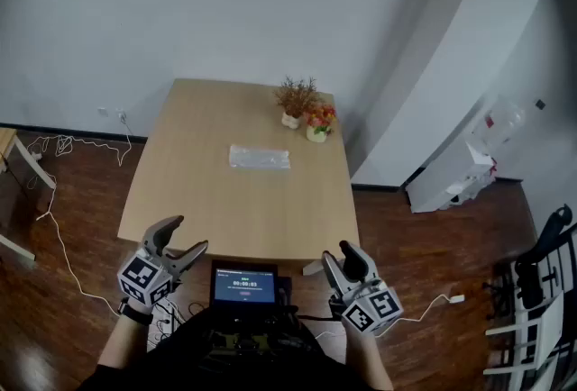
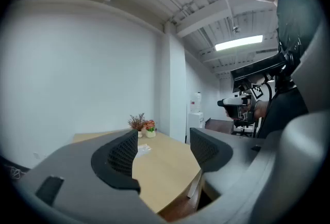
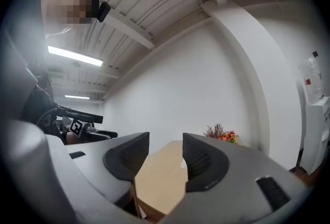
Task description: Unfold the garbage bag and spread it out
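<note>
A folded, pale translucent garbage bag point(image 1: 260, 157) lies flat on the wooden table point(image 1: 198, 200), toward its far half; it also shows small in the left gripper view, garbage bag point(image 2: 144, 149). My left gripper point(image 1: 180, 239) hangs open just off the table's near left corner, nothing between its jaws. My right gripper point(image 1: 336, 258) is open too, off the near right corner, empty. In the left gripper view the left gripper point(image 2: 162, 153) looks along the tabletop. In the right gripper view the right gripper point(image 3: 166, 158) frames the table's near edge.
Two small potted plants point(image 1: 305, 110) stand at the table's far right. A screen device point(image 1: 243, 284) sits at the person's front, below the near edge. Cables point(image 1: 63, 146) trail on the wooden floor at left. White appliances point(image 1: 460, 168) stand at right, and a chair point(image 1: 541, 290) at far right.
</note>
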`<state>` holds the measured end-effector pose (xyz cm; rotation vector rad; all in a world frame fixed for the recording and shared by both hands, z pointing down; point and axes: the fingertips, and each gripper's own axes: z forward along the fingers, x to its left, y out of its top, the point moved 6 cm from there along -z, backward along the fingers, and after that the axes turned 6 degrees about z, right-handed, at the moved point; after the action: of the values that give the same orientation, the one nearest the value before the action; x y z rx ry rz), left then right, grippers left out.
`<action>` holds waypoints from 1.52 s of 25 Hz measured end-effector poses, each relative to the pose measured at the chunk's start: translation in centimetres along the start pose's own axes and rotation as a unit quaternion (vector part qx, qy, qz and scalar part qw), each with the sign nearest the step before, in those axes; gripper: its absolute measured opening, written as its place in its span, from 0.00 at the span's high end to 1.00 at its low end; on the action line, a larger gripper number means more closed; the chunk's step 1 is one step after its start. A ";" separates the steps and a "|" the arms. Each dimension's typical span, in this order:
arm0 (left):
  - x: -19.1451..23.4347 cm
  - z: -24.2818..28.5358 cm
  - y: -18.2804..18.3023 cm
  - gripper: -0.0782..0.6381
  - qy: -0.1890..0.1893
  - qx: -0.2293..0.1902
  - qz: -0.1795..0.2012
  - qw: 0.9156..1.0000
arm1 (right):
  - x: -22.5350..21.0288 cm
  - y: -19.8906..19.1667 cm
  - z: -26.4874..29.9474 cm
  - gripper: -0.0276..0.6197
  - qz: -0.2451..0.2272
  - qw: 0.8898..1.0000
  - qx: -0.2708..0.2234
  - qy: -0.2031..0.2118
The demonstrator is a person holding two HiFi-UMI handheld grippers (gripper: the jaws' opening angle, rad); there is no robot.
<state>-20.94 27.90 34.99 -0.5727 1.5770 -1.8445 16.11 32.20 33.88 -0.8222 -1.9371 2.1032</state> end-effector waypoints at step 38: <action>7.2 13.8 -0.3 0.45 -0.045 0.009 0.005 0.999 | -8.0 3.0 11.8 0.64 -0.020 1.000 0.003 0.006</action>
<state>-16.56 13.15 37.29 -0.6287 1.4996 -1.7985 17.64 17.75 33.35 -0.7879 -1.9242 2.0754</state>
